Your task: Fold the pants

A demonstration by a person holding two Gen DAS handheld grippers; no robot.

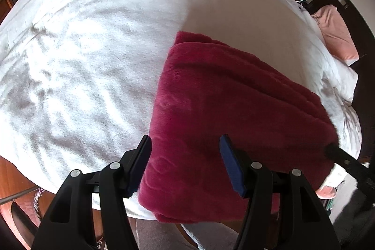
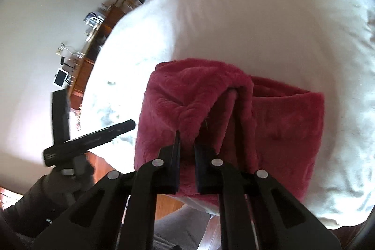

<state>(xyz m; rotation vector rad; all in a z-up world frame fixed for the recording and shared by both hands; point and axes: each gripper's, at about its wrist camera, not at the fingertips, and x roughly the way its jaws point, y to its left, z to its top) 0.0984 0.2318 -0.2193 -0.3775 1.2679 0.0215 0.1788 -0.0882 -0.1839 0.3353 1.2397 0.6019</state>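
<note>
Your right gripper (image 2: 186, 144) pinches a raised fold of the red pants (image 2: 269, 132) near the bed (image 2: 234, 15) edge. Left gripper (image 1: 185, 149) jaws stand wide, empty; lift evenly and keep the edges aligned.

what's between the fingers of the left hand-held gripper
Only the red pants lying under the open left hand-held gripper; its fingers aren't pressing them, per the left wrist view.

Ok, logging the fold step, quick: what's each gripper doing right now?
Left gripper: open, hovering over the red pants, gripping nothing.
Right gripper: shut on a raised fold of the pants.
</note>
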